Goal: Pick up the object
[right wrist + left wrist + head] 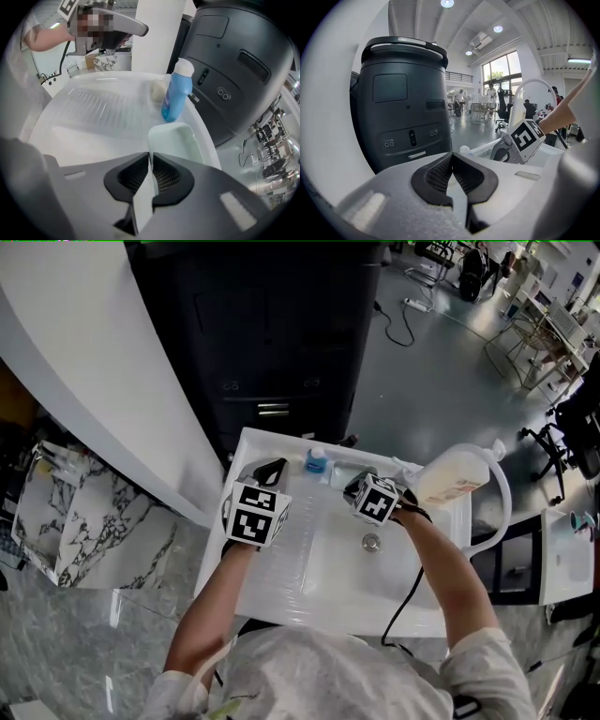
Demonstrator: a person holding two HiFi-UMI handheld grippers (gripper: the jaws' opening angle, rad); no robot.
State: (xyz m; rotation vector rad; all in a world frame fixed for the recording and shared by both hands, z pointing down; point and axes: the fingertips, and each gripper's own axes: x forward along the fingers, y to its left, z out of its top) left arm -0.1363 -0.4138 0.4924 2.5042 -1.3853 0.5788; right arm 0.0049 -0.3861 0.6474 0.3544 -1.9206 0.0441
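Note:
A pale green soap tray lies on the back ledge of the white sink. My right gripper is shut on the tray's near wall, which shows as a thin pale strip between the pads. In the head view the right gripper covers most of that tray. A blue bottle with a white cap stands upright just beyond the tray, and the head view shows the blue bottle between the two grippers. My left gripper is shut with nothing in it, held over the sink's left back corner.
A big dark machine stands right behind the sink. A white jug and a curved white faucet are at the sink's right. A drain sits mid-basin. A small pale lump lies beside the bottle.

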